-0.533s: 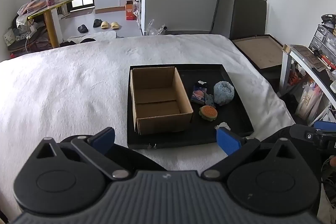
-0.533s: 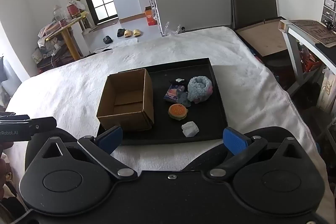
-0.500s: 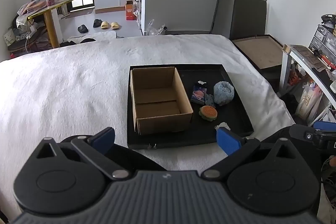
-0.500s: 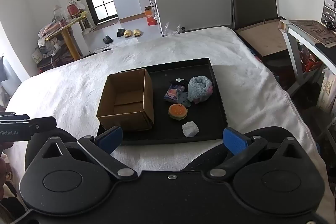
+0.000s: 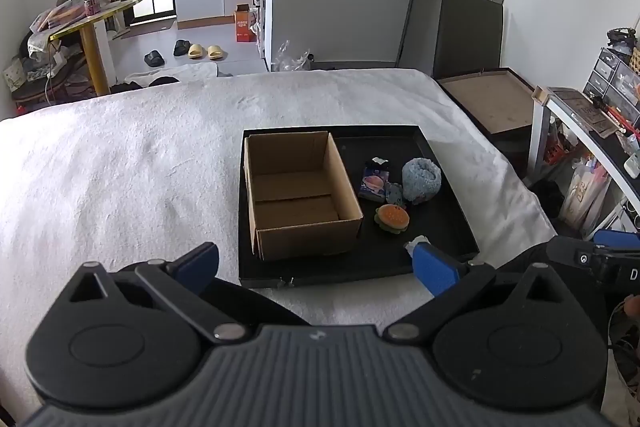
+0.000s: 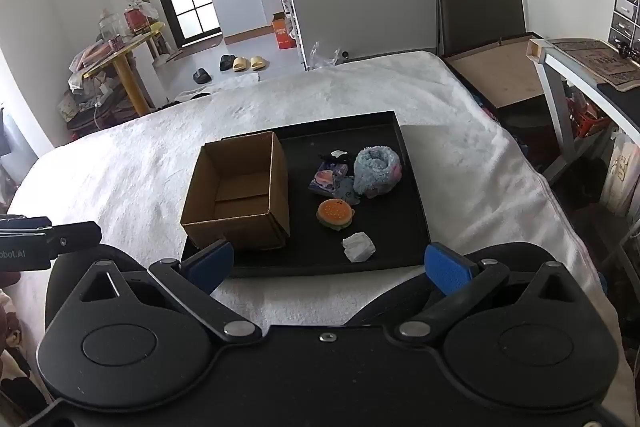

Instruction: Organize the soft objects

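Your left gripper [image 5: 316, 265] has its blue pads [image 5: 434, 267] spread wide with nothing between them, poised over the white bedspread [image 5: 120, 179] just short of the black tray [image 5: 456, 203]. Your right gripper [image 6: 328, 265] is spread just as wide and grips nothing either, at the tray's near edge. On the tray, the open cardboard box [image 6: 240, 195] stands on the left side. To its right lie the fluffy blue roll [image 6: 378, 171], a small flat pouch [image 6: 326, 179] touching it, the burger plush [image 6: 335, 214] nearer you, and a crumpled white wad [image 6: 359, 247] closest to your right fingers.
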`<state>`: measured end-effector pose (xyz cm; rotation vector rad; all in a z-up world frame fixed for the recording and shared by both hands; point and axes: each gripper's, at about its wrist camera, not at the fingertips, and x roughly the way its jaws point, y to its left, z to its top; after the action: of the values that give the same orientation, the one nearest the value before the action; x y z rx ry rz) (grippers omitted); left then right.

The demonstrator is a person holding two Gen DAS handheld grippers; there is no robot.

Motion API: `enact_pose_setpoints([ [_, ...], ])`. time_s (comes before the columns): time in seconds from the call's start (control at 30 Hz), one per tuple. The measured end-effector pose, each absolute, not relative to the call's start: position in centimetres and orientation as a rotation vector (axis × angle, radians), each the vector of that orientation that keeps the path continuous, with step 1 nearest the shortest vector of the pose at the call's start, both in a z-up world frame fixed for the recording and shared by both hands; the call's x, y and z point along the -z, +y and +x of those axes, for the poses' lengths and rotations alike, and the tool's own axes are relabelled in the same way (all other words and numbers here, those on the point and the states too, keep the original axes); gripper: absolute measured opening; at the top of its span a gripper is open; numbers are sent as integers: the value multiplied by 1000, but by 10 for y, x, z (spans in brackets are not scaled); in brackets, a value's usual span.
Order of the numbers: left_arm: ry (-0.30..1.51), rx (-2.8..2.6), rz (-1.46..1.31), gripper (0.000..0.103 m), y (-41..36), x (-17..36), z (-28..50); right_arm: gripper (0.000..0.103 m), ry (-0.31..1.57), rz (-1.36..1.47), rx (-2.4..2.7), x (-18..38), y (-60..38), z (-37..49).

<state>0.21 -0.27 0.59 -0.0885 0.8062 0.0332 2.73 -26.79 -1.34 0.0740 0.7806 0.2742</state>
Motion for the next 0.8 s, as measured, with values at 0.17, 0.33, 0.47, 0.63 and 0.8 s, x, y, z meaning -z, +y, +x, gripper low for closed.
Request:
enact_pose_setpoints([
  [0.17,806,-29,-85,102,-3,-6,-1,103,783,80,-273,13,-271,29],
  [0.33,807,-30,-85,102,-2,-7,-1,103,788,82,-270,11,-271,30],
  [0.47,808,-33,-88,102,-3,-7,0,103,787,81,-271,12,-271,29],
  [0.63,808,-33,-89,102,-2,-7,0,103,790,82,-267,11,-270,29],
  [0.8,805,-36,-91,102,-1,-6,0,103,787,74,-270,12,-269,29],
])
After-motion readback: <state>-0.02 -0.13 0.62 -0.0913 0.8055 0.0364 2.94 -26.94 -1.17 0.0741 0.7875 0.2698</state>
